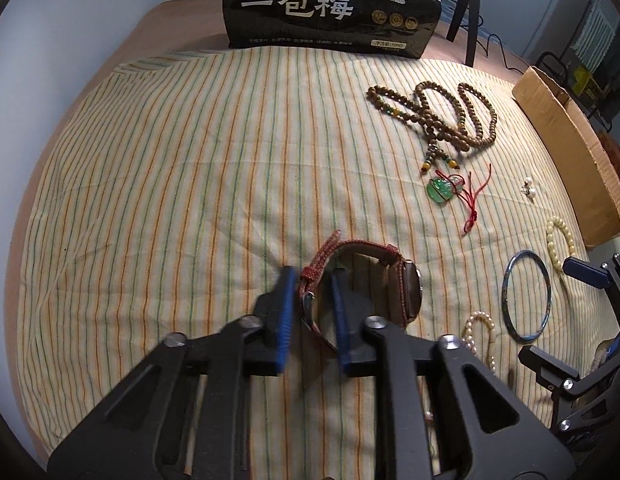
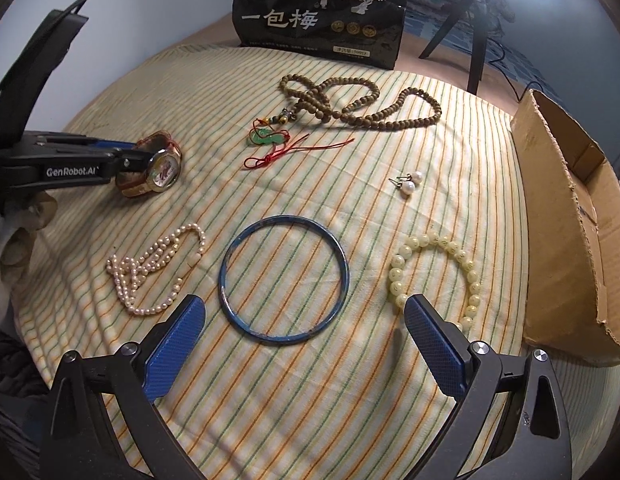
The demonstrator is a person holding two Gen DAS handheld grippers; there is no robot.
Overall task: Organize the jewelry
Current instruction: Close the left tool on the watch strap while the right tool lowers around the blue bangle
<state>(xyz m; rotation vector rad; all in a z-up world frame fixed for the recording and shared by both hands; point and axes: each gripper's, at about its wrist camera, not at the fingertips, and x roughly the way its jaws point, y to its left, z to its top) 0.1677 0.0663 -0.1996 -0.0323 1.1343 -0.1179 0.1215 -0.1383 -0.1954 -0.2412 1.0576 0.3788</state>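
My left gripper is shut on the red strap of a wristwatch, one finger inside the strap loop and one outside; the watch hangs at its tips just above the striped cloth. My right gripper is open and empty, low over the cloth, with the blue bangle just ahead between its fingers. A pink pearl necklace lies to its left and a cream bead bracelet to its right. Pearl earrings, a green jade pendant on red cord and a brown bead necklace lie farther back.
An open cardboard box stands at the cloth's right edge. A black snack bag stands upright at the back, with a small black tripod to its right. A wall lies to the left.
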